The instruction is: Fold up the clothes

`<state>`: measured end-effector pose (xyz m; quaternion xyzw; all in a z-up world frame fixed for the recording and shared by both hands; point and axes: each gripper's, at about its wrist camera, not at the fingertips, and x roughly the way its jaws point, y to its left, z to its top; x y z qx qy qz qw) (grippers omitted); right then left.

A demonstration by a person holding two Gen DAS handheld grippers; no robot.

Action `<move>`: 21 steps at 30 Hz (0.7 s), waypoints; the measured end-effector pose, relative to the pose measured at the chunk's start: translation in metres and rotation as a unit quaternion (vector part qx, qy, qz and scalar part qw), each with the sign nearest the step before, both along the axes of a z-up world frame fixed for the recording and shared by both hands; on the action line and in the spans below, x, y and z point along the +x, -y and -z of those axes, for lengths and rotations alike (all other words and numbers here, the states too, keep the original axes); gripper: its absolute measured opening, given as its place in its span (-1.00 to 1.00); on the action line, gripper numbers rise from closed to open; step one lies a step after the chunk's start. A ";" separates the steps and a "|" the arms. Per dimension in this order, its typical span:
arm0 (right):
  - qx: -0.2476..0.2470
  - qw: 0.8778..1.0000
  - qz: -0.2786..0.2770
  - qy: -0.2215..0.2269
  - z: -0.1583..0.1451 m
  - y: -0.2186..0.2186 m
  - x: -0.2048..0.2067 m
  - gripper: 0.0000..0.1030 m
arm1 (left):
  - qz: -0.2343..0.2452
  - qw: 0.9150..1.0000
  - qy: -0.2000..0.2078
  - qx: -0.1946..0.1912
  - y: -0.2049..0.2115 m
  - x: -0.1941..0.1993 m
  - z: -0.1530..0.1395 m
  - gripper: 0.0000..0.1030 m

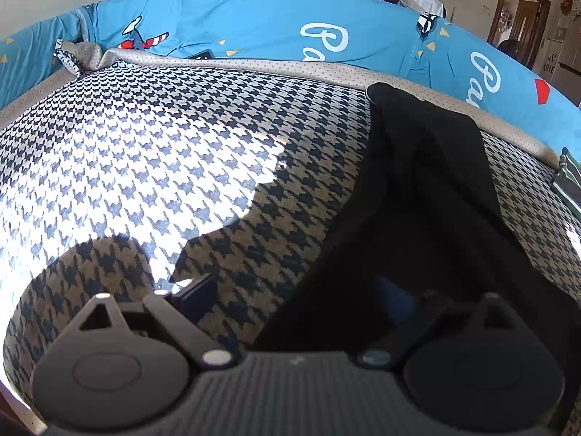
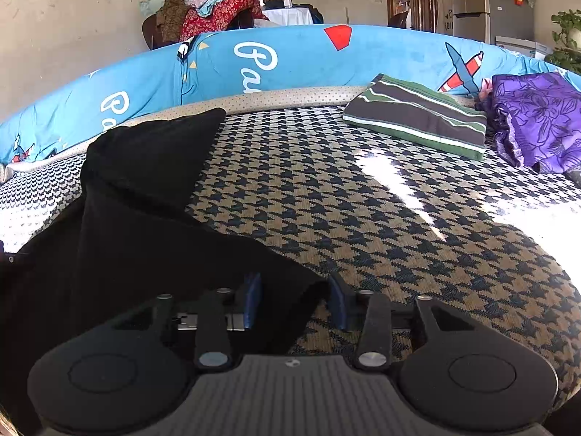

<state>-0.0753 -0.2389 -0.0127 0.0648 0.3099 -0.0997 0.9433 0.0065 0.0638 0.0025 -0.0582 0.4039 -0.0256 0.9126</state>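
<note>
Sunlit houndstooth bedding [image 1: 152,167] is seen covering the bed, with a blue printed bolster [image 1: 254,25] running along its far edge and piled clothes on furniture behind it. At the left of the scene, the left claw [image 1: 294,301] is held low over the cover; its left finger [image 1: 196,290] is seen bare against the pattern, well apart from the right finger, which is buried under dark cloth. Whether anything is being pressed by it cannot be told from the left wrist view. A black garment [image 1: 428,181] is draped from the far edge of the bed toward both claws, its near part lying over and between them, presumably so that one edge can be carried across for a fold. In the right wrist view, the right claw [image 2: 294,301] is seen with its blue pads [image 2: 252,298] spread, and a corner of the black garment lies between them without being pinched by both. A grip is judged to be in preparation rather than made. Further right, a striped folded garment [image 2: 417,116] is laid flat by the bolster, probably already finished, and a purple floral garment [image 2: 533,116] is heaped just beside it, apparently awaiting its turn.
</note>
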 end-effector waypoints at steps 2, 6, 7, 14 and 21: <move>0.001 1.000 -0.002 0.004 0.000 0.001 0.000 -0.56 | -0.002 1.000 0.000 -0.001 -0.001 -0.001 0.000 0.84; 0.009 1.000 -0.011 0.008 -0.002 0.000 -0.001 -0.80 | -0.007 1.000 0.000 -0.004 -0.004 -0.003 -0.002 0.84; 0.011 1.000 -0.011 0.010 -0.003 -0.001 -0.002 -0.82 | -0.010 1.000 0.000 -0.005 -0.006 -0.004 -0.002 0.84; 0.048 0.995 -0.062 0.054 -0.030 -0.021 -0.018 -0.84 | -0.029 1.000 -0.003 0.008 -0.013 -0.006 -0.006 0.84; 0.092 0.979 -0.163 0.082 -0.055 -0.074 -0.031 -0.84 | -0.054 0.999 0.009 0.006 -0.028 -0.008 -0.022 0.85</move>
